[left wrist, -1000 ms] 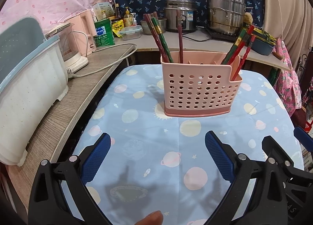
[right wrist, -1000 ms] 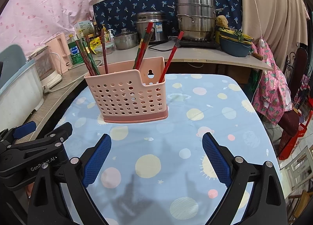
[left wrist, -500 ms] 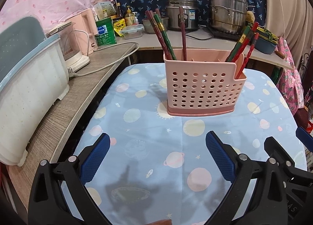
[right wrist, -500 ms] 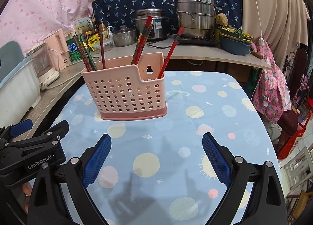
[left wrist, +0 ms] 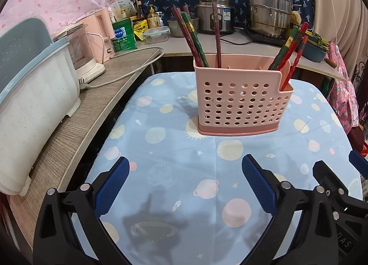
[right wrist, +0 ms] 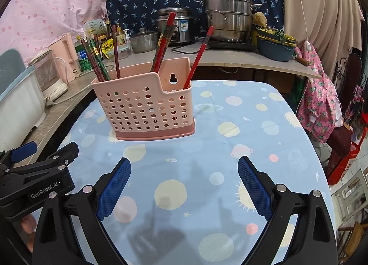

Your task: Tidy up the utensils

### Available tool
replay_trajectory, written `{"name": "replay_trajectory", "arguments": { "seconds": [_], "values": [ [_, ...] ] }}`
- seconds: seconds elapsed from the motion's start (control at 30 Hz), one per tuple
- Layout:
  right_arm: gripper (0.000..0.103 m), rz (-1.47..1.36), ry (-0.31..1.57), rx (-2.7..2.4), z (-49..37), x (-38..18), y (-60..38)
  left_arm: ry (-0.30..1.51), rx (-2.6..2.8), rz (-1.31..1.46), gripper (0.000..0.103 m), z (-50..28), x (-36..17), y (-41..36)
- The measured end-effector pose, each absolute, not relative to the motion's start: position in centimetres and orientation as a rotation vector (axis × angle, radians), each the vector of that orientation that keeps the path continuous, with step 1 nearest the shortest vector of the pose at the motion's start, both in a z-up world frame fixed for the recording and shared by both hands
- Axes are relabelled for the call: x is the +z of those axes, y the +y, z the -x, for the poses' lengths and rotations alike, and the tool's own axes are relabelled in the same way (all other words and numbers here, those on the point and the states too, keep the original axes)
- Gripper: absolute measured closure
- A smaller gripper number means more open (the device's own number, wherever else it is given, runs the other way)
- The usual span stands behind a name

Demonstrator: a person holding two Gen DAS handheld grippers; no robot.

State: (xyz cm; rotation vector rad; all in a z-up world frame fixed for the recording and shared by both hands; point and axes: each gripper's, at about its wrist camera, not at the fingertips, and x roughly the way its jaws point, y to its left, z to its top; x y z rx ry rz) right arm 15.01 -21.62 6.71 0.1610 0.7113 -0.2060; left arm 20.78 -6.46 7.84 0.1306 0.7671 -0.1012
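Chopsticks (left wrist: 197, 41) in holder (left wrist: 241, 101) on table (left wrist: 174, 150); counter (left wrist: 230, 46) behind; tub (left wrist: 30, 94) left.

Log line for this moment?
left gripper: open, empty | right gripper: open, empty | chopsticks: in pink utensil holder | holder: on tablecloth

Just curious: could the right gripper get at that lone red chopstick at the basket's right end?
Probably yes: the right gripper is open, and only bare tablecloth lies before the red chopstick, which sticks well above the basket.
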Motion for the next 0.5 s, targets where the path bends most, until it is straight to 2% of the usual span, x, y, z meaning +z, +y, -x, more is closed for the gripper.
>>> {"name": "replay_trajectory", "arguments": {
  "seconds": [0.5],
  "values": [
    [0.013,-0.163,0.711,-0.207,-15.07,6.65,-21.74,0.767,-0.103,-0.131,0.009,-20.78,7.85,-6.47]
  ]
}}
